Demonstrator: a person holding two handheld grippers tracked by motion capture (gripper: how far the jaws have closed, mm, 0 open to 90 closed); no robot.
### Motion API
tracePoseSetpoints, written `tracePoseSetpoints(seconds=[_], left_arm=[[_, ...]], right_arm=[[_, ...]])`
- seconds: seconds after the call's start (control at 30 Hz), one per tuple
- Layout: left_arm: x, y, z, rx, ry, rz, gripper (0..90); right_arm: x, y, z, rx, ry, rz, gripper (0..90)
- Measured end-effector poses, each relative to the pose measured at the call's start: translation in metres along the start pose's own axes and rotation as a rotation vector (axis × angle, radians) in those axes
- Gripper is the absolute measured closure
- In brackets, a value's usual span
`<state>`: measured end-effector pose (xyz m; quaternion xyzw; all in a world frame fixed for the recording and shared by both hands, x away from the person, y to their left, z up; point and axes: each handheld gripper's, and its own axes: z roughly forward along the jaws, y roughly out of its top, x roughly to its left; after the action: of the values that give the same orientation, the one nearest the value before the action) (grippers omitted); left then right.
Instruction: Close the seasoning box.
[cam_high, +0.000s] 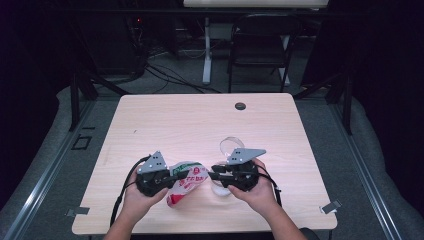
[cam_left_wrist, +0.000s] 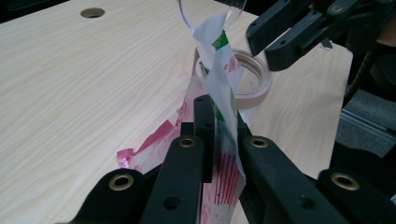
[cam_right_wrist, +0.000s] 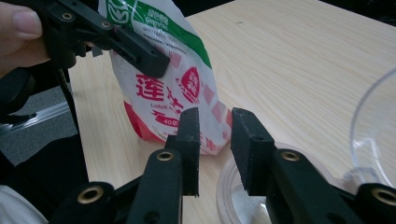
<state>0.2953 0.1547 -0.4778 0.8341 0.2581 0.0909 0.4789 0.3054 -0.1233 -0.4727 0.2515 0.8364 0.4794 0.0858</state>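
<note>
A white snack bag (cam_high: 186, 184) with red and green print stands on the table near its front edge. My left gripper (cam_high: 183, 174) is shut on the bag's folded top edge (cam_left_wrist: 219, 70), and the black jaws (cam_left_wrist: 219, 123) pinch the plastic between them. My right gripper (cam_high: 213, 175) points left at the bag from close by. Its jaws (cam_right_wrist: 214, 122) stand apart with nothing between them, just short of the bag's lower corner (cam_right_wrist: 187, 84). A clear jar (cam_left_wrist: 261, 77) with a tan rim sits under the right gripper, with its clear hinged lid (cam_high: 231, 146) raised behind it.
The pale wooden table (cam_high: 200, 115) has a dark cable hole (cam_high: 240, 106) near its far edge. A folding chair (cam_high: 260, 45) and a desk leg stand on the floor beyond. The person's hands come in at the front edge.
</note>
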Motion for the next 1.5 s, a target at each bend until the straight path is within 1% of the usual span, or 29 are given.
tracePoseSetpoints(seconds=[0.1, 0.23, 0.33, 0.37, 0.43, 0.5, 0.53, 0.57, 0.6, 0.67, 0.7, 0.77, 0.83, 0.9, 0.93, 0.97, 1.0, 1.07, 1.13, 1.17, 1.2, 1.23, 1.27, 1.3, 1.33, 1.37, 1.43, 1.5], left_arm=[[-0.001, -0.001, 0.000, -0.005, -0.003, -0.004, 88.8], [-0.001, -0.004, 0.000, -0.016, -0.015, -0.030, 88.2], [-0.002, -0.005, 0.000, -0.021, -0.011, -0.032, 87.6], [-0.002, -0.006, 0.000, -0.022, -0.008, -0.031, 87.4], [-0.004, -0.007, 0.000, -0.024, -0.007, -0.031, 86.4], [-0.005, -0.008, 0.001, -0.021, -0.003, -0.031, 84.8], [-0.005, -0.009, 0.001, -0.015, -0.002, -0.031, 83.7], [-0.005, -0.009, 0.001, -0.015, -0.002, -0.031, 81.0], [-0.005, -0.009, 0.001, -0.009, -0.002, -0.032, 81.0], [-0.005, -0.011, 0.001, -0.005, 0.007, -0.035, 75.7], [-0.005, -0.012, 0.001, -0.006, 0.007, -0.044, 73.3], [-0.006, -0.013, 0.001, 0.001, 0.019, -0.057, 67.0], [-0.007, -0.015, 0.002, 0.006, 0.033, -0.066, 65.1], [-0.009, -0.020, 0.003, 0.019, 0.041, -0.072, 60.9], [-0.012, -0.024, 0.005, 0.024, 0.061, -0.063, 58.5], [-0.013, -0.027, 0.005, 0.028, 0.074, -0.059, 54.6], [-0.015, -0.031, 0.006, 0.035, 0.089, -0.060, 52.6], [-0.016, -0.039, 0.008, 0.034, 0.110, -0.072, 49.9], [-0.015, -0.048, 0.009, 0.025, 0.143, -0.077, 46.3], [-0.013, -0.053, 0.010, 0.025, 0.150, -0.083, 45.5], [-0.012, -0.056, 0.011, 0.031, 0.155, -0.092, 44.9], [-0.011, -0.059, 0.013, 0.037, 0.160, -0.098, 42.1], [-0.009, -0.061, 0.014, 0.037, 0.162, -0.082, 40.3], [-0.008, -0.063, 0.016, 0.035, 0.171, -0.071, 40.3], [-0.007, -0.064, 0.016, 0.042, 0.174, -0.073, 40.0], [-0.006, -0.065, 0.017, 0.041, 0.172, -0.085, 39.8], [-0.005, -0.066, 0.019, 0.042, 0.168, -0.078, 39.9], [-0.005, -0.067, 0.023, 0.064, 0.150, -0.098, 39.9]], right_arm=[[0.002, 0.001, 0.007, 0.009, 0.007, -0.009, 73.1], [0.001, 0.002, 0.015, 0.020, 0.016, -0.010, 72.9], [0.000, 0.002, 0.019, 0.030, 0.025, -0.014, 72.9], [0.001, 0.001, 0.024, 0.043, 0.029, -0.018, 73.8], [0.001, 0.001, 0.027, 0.055, 0.030, -0.022, 77.1], [0.002, 0.000, 0.030, 0.066, 0.031, -0.036, 83.5], [0.002, 0.000, 0.030, 0.067, 0.034, -0.033, 85.9], [0.002, 0.000, 0.030, 0.067, 0.034, -0.033, 85.9], [0.001, 0.000, 0.031, 0.073, 0.045, -0.030, 90.0], [0.001, 0.000, 0.031, 0.073, 0.042, -0.026, 90.0], [0.001, 0.000, 0.031, 0.073, 0.040, -0.025, 90.0], [0.001, 0.000, 0.031, 0.072, 0.041, -0.025, 90.0], [0.002, 0.000, 0.030, 0.071, 0.041, -0.026, 90.0], [0.002, 0.000, 0.030, 0.068, 0.038, -0.026, 90.0], [0.002, 0.000, 0.030, 0.066, 0.038, -0.025, 90.0], [0.002, 0.001, 0.030, 0.063, 0.038, -0.022, 90.0], [0.002, 0.001, 0.030, 0.061, 0.040, -0.021, 90.0], [0.002, 0.002, 0.030, 0.061, 0.040, -0.024, 90.0], [0.002, 0.002, 0.031, 0.058, 0.042, -0.025, 90.0], [0.003, 0.003, 0.031, 0.053, 0.042, -0.024, 90.0], [0.003, 0.003, 0.031, 0.052, 0.043, -0.027, 90.0], [0.003, 0.003, 0.031, 0.050, 0.044, -0.027, 90.0], [0.003, 0.004, 0.031, 0.053, 0.045, -0.030, 90.0], [0.002, 0.004, 0.031, 0.051, 0.046, -0.030, 90.0], [0.002, 0.004, 0.031, 0.051, 0.048, -0.030, 90.0], [0.002, 0.004, 0.031, 0.051, 0.050, -0.031, 90.0], [0.002, 0.004, 0.031, 0.051, 0.052, -0.034, 90.0], [0.003, 0.004, 0.031, 0.051, 0.049, -0.034, 90.0]])
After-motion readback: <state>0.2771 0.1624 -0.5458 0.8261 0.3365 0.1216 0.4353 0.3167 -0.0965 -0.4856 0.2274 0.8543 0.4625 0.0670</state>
